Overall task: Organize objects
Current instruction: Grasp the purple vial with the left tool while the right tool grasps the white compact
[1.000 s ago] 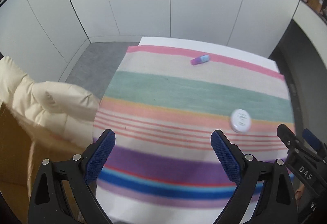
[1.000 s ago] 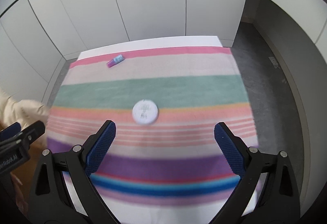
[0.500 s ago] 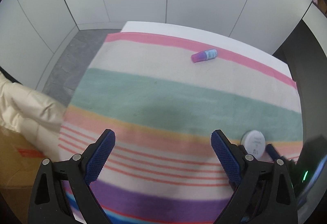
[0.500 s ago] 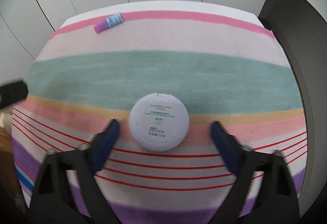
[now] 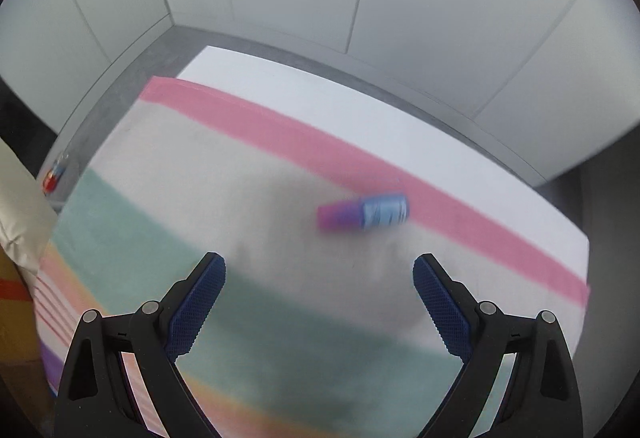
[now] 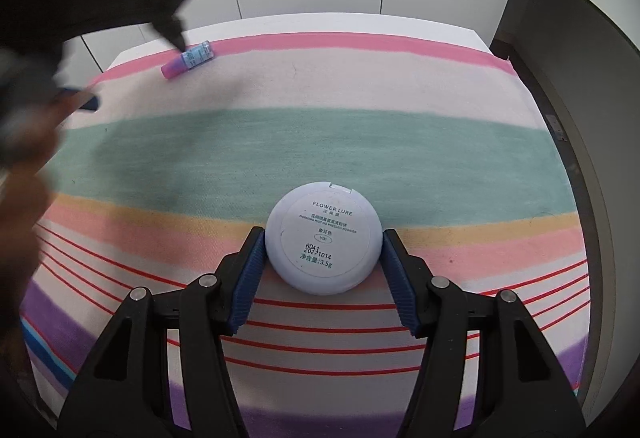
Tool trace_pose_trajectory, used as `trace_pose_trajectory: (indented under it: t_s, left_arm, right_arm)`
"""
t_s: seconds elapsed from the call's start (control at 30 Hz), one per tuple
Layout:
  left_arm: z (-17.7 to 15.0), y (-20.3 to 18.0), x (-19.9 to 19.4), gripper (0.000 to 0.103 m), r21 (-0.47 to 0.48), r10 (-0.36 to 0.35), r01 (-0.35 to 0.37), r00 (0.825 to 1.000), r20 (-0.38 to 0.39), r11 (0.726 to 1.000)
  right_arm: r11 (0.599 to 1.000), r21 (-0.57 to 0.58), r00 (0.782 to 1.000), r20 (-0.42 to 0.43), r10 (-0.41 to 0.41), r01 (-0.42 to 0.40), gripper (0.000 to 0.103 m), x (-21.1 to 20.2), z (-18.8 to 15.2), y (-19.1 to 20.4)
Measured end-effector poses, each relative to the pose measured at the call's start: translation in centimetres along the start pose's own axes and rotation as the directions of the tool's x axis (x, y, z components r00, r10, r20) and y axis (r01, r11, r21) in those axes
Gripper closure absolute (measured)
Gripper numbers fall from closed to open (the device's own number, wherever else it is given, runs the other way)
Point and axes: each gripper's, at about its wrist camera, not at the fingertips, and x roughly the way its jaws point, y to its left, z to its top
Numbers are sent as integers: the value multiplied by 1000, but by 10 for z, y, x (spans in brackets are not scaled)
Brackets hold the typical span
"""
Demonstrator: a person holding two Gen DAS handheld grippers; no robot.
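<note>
right jaws just closed against "flower lure" powder compact, striped cloth

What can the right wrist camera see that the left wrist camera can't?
Only the right wrist view shows the round white compact, with the right gripper closing its pads against its sides. Only the left wrist view shows the left gripper head-on, jaws wide open and empty. Both show the small purple and blue tube lying on the striped cloth.
</note>
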Motion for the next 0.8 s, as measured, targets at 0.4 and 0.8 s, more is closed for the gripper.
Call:
trace_pose_trajectory:
  t_s: [0.4,0.8]
  left_arm:
    - [11,-30,31,9,-7,136,-136,990,27,991]
    - [-2,-53,23,44,167,129,-153,980,149,974]
  right_arm:
    - [999,-10,999,-1,38,-38,43,2,4,-6]
    - [998,-53,1000,9,19,-18,43,0,-1,-3]
